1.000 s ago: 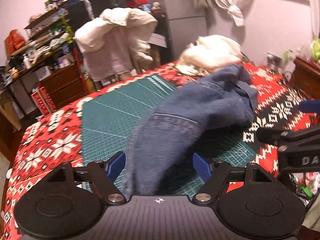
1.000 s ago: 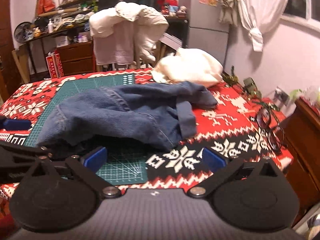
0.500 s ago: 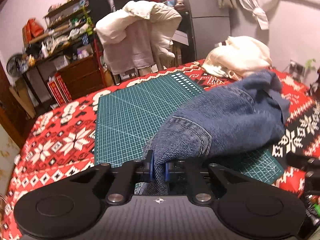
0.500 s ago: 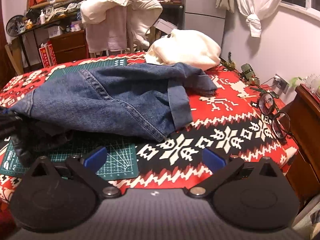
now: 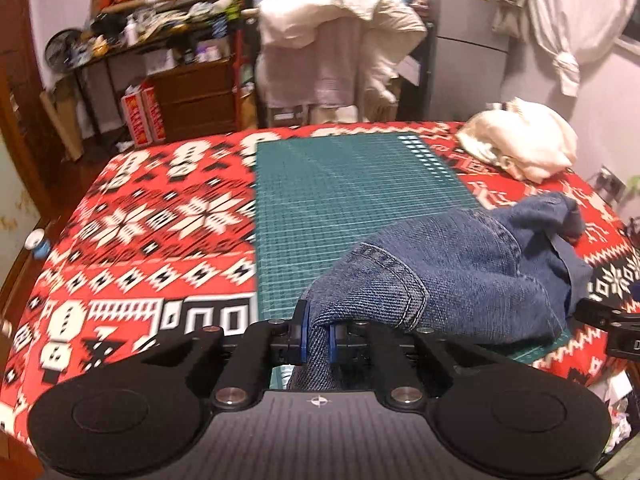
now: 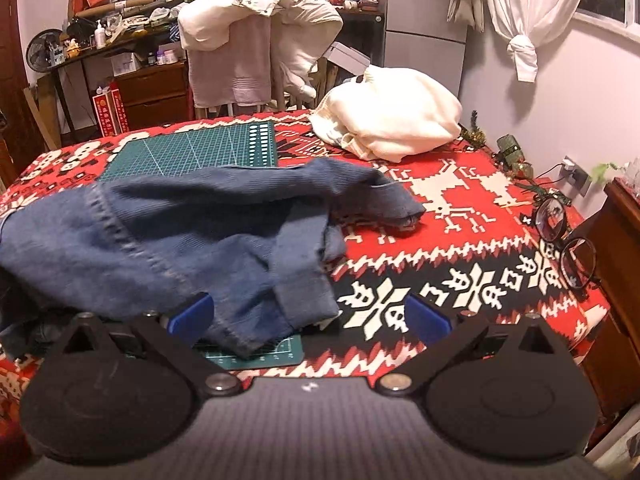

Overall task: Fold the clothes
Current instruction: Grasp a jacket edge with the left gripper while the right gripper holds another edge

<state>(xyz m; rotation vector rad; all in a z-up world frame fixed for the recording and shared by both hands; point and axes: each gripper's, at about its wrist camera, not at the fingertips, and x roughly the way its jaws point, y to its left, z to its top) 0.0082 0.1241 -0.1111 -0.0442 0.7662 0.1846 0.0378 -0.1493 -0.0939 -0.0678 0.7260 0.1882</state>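
A second ago spread wide, the left gripper (image 5: 316, 338) now clamps a seamed edge of the denim jeans (image 5: 460, 276) heaped across the green cutting mat (image 5: 340, 192); right gripper (image 6: 308, 318) hangs released, so spreading looks likely

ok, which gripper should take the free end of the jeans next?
Right. The right gripper is open beside loose denim; the left gripper is shut on the jeans hem.

Blue denim jeans (image 5: 460, 276), green gridded mat (image 5: 344, 200), red-white-black patterned cloth (image 5: 152, 224).
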